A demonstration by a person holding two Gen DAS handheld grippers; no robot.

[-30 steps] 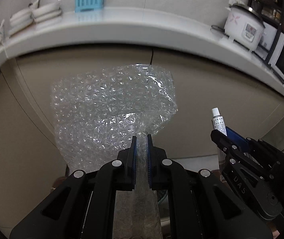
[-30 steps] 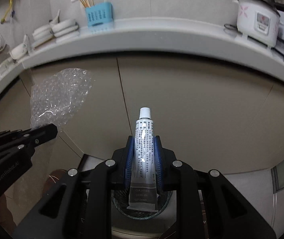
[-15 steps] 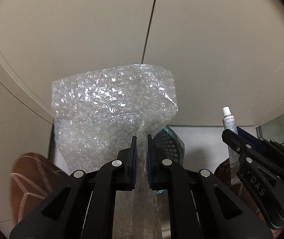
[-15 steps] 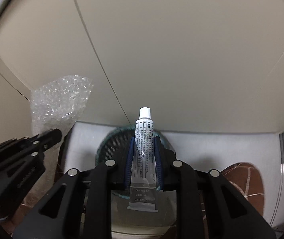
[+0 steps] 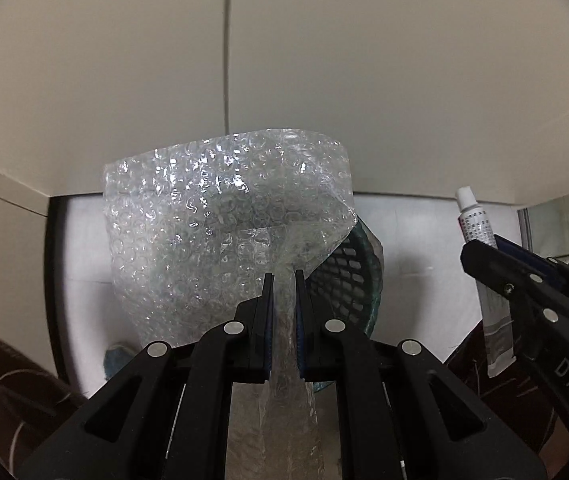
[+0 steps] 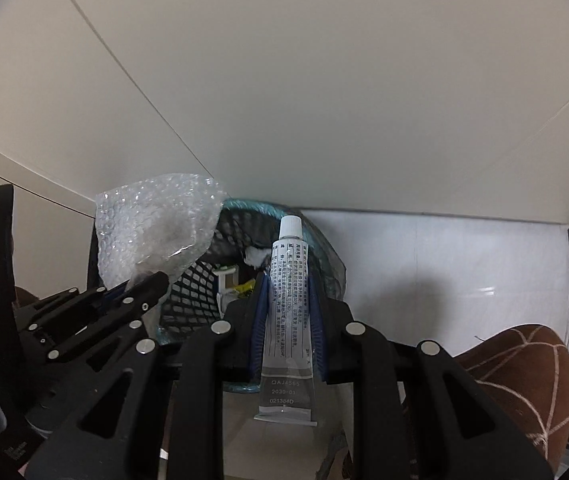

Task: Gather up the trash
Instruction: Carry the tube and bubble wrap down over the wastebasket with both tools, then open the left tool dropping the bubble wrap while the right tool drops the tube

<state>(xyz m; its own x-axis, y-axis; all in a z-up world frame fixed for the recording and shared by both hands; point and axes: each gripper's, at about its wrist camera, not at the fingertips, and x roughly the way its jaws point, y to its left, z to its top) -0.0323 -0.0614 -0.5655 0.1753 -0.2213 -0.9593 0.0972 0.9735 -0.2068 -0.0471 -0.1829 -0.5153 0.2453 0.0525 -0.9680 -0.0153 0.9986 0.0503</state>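
Left gripper [image 5: 283, 280] is pinching bubble wrap [image 5: 220, 224]; right gripper [image 6: 288, 284] is clamping a tube [image 6: 289, 304]; bin [image 6: 204, 292], seemingly mesh, at 11 o'clock.

1. My right tongs [image 6: 287, 280] clamp a white tube [image 6: 289, 312], cap up.
2. My left tongs [image 6: 155, 280] pinch bubble wrap [image 6: 152, 224] at left.
3. A mesh bin [image 6: 200, 292] with scraps inside sits behind both.

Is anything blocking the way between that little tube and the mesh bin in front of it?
Nothing visible blocks it. The tube, clamped in the right tongs, points at the open bin just ahead. The bubble wrap in the left tongs hangs at the bin's left edge, off the tube's line.
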